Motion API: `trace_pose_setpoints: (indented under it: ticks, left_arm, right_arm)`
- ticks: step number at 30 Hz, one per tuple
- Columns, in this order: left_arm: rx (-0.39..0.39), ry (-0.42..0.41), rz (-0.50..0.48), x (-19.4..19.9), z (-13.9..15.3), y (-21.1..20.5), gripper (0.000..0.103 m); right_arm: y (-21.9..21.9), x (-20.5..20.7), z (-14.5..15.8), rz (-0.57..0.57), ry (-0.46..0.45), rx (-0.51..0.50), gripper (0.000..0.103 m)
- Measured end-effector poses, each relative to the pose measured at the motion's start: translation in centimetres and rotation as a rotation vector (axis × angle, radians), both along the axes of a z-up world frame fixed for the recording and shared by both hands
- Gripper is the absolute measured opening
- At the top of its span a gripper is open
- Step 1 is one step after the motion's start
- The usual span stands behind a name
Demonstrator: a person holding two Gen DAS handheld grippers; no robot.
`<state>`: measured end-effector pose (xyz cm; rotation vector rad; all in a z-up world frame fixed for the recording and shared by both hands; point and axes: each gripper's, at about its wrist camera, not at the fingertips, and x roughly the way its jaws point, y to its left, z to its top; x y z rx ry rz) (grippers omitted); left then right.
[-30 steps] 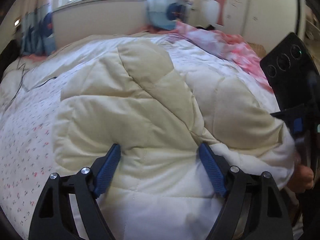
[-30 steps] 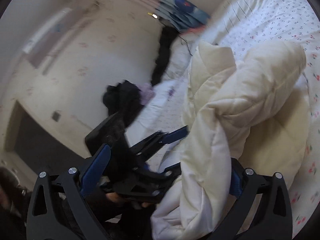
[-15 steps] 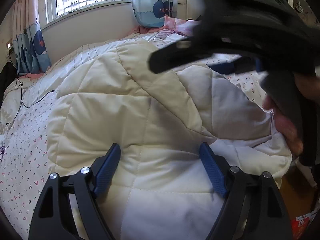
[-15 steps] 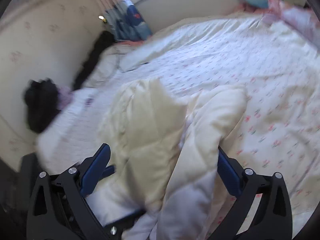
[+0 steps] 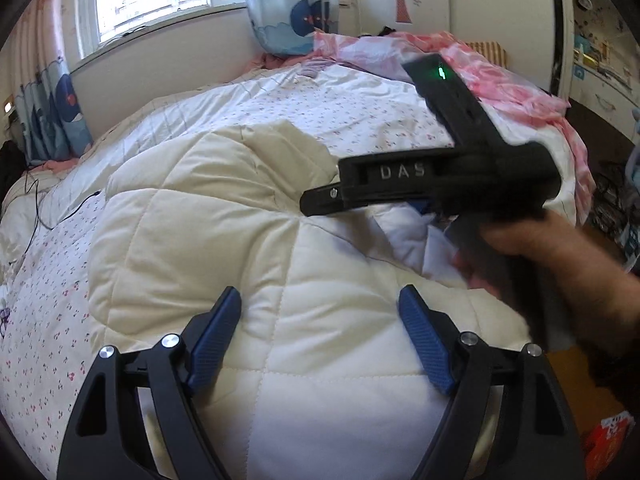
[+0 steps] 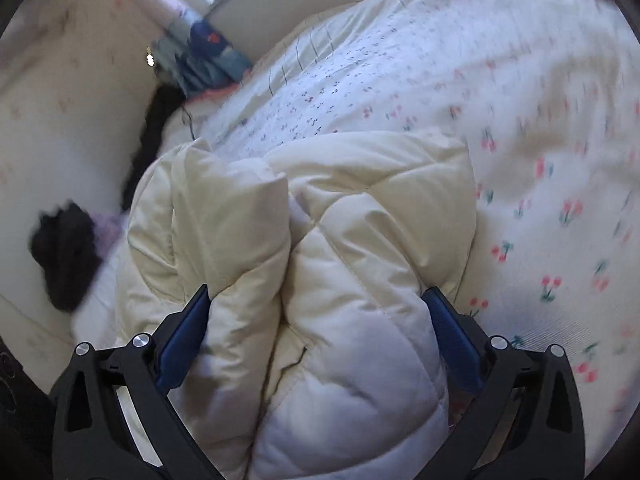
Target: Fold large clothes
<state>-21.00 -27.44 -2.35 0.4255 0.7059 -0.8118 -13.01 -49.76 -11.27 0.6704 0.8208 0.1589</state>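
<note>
Both claws straddled the cream quilted puffy coat (image 6: 304,248) on the cherry-print bedsheet (image 6: 540,160), its bulk running up-frame: the right gripper (image 6: 316,320) clamped a thick fold, the left gripper (image 5: 320,320) stood spread, pressing nothing.

Left tongs (image 5: 320,332) are angling downward with jaws spread wide, while right tongs (image 6: 316,332), carried in the person's right hand (image 5: 532,248), are likewise standing wide with padded cloth bulging between their blue pads (image 6: 452,340).
</note>
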Motion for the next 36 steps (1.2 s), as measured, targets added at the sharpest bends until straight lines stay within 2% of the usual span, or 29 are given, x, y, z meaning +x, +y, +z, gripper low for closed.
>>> trace_pose_setpoints:
  ticks: [12, 16, 18, 21, 24, 26, 28, 30, 32, 33, 36]
  left_arm:
    - [0.02, -0.01, -0.018, 0.0, -0.1, -0.2, 0.078]
    - [0.015, -0.007, -0.025, 0.1, -0.1, -0.2, 0.079]
    - [0.015, -0.008, -0.025, 0.1, -0.2, -0.2, 0.079]
    - [0.013, -0.01, -0.026, 0.1, -0.1, -0.2, 0.081]
    - [0.009, -0.011, -0.022, 0.2, -0.1, -0.1, 0.082]
    - [-0.001, 0.005, -0.024, 0.5, -0.1, -0.1, 0.082]
    - [-0.012, 0.03, -0.035, 0.7, -0.1, 0.1, 0.083]
    - [-0.084, 0.125, -0.076, 1.5, 1.0, 1.3, 0.083]
    - [-0.224, 0.277, -0.064, 3.4, 2.5, 3.9, 0.083]
    - [-0.321, 0.362, -0.013, 5.1, 3.5, 6.4, 0.083]
    - [-0.424, 0.43, 0.138, 8.8, 4.2, 11.9, 0.083]
  right_arm:
    - [-0.5, -1.8, -1.4, -0.062, -0.102, -0.008, 0.097]
    - [-0.5, -1.9, -1.6, -0.069, -0.109, -0.016, 0.097]
    - [-0.4, -1.7, -1.4, -0.062, -0.094, -0.017, 0.097]
    - [-0.5, -1.6, 0.2, -0.044, -0.01, -0.02, 0.097]
    - [0.0, -3.3, 2.5, -0.071, 0.025, -0.095, 0.097]
    - [0.7, -4.0, 2.1, -0.079, 0.048, -0.123, 0.097]
    - [0.8, -3.9, 0.0, -0.079, 0.061, -0.063, 0.097]
    - [0.6, -3.7, -0.7, -0.077, 0.035, -0.042, 0.097]
    - [0.5, -3.6, -0.5, -0.071, 0.049, -0.034, 0.097]
    - [0.4, -3.5, -0.3, -0.056, 0.068, -0.03, 0.097]
    - [-0.4, -3.4, 1.4, -0.03, 0.116, -0.034, 0.097]
